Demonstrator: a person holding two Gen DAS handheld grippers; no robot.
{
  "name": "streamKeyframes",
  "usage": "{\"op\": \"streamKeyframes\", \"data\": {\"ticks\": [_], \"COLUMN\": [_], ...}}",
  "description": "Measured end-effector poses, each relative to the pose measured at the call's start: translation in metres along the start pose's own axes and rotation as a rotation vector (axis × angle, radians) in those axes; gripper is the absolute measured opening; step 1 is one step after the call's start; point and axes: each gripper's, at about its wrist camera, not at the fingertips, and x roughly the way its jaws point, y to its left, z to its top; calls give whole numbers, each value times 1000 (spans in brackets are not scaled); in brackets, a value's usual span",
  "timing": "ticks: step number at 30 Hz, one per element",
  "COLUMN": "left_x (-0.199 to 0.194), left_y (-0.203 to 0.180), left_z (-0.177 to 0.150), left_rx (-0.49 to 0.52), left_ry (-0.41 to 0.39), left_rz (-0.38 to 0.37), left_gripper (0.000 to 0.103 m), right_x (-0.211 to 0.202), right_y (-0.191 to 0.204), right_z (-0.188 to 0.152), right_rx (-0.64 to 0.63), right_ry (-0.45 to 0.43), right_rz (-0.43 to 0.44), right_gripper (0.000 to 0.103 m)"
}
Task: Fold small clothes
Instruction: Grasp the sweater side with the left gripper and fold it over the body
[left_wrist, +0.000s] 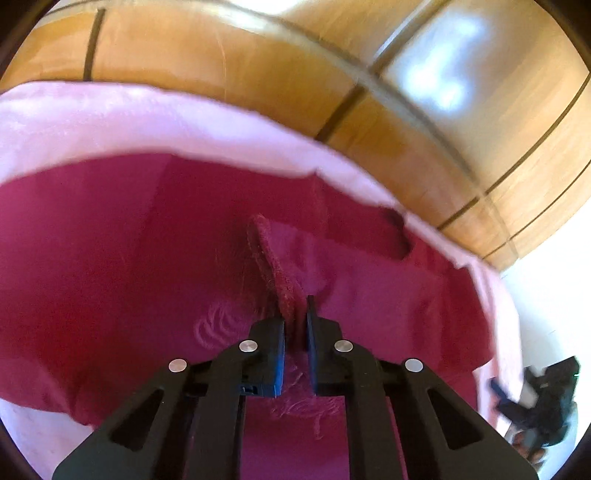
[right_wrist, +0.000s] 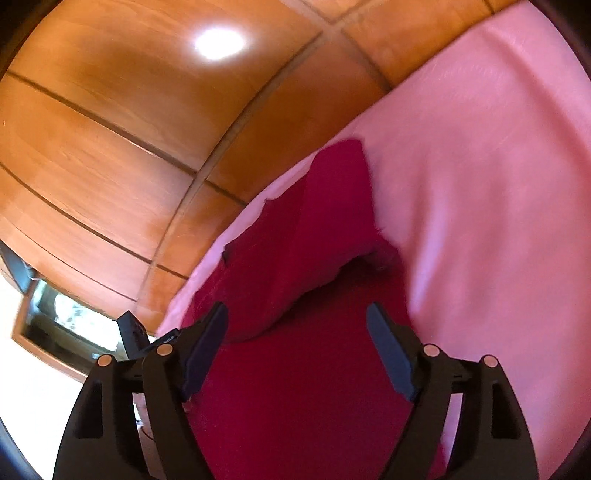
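Maroon shirt (left_wrist: 147, 258) spread on pink sheet (left_wrist: 110, 122). Left hand-held gripper (left_wrist: 295, 314) clamped on ribbed collar (left_wrist: 269, 266); right hand-held gripper (right_wrist: 295, 321) gaping, empty, above shirt. One-sided pull likely to skew fold, bunch fabric.

Left gripper (left_wrist: 295, 317) pinching a fold of the maroon garment (left_wrist: 129, 258)

The fingers (left_wrist: 273, 343) stand closed on a raised ribbed edge near the garment's middle. Pink sheet (left_wrist: 110, 118) borders the garment; wooden panels (left_wrist: 258, 74) rise beyond it. The right gripper (left_wrist: 543, 398) is past the garment's right edge.
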Motion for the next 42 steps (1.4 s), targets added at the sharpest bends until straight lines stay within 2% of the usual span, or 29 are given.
{"op": "streamKeyframes", "data": {"ticks": [3,5,6,8,11,13,15,18,21,23,24,26,27,29,32,38,42], "left_x": [-27,-39,-42,-38,-17,-9,-6,-8,-10,-10,-8,-1,0,-3,-20,-83,-138], "left_y": [-2,-2,-1,5,9,11,14,15,14,14,14,15,17,18,24,60,106], "left_z": [10,13,14,11,2,-6,-8,-7,-6,-8,-9,-12,-13,-14,-18,-36,-55], "left_rx": [13,29,38,55,86,99,97,92,92,101,111,135,143,145,104,-46,-186], "left_ry": [-71,-100,-104,-89,-34,-16,-15,-31,-40,-40,-39,-31,-34,-43,-74,-141,-176], "left_rz": [-19,0,22,83,162,184,185,173,168,184,206,258,264,263,248,197,218], "left_gripper": [8,8,8,7,7,7,7,7,7,8,9,19,20,30,36,36,36], "right_x": [11,19,21,28,21,12,1,-5,14,41,55,79,89,101,106,108,110], "right_y": [4,0,-3,-10,-9,-3,12,38,59,63,59,48,42,43,43,44,46], "right_z": [15,23,24,19,5,-2,-6,-2,12,19,17,14,9,-7,-17,-17,-18], "right_rx": [-2,-6,1,18,-47,-84,-160,-254,-317,-353,-371,-374,-390,-495,-565,-574,-579], "right_ry": [-50,-111,-119,-89,-43,-4,20,-5,-32,-22,-6,47,69,36,27,28,27], "right_rz": [-18,-107,-121,-122,-161,-162,-156,-160,-186,-265,-331,-407,-444,-508,-576,-580,-586], "right_gripper": [83,83,83,83,84,84,85,85,85,84,84,84,84,89,92,95,95]}}
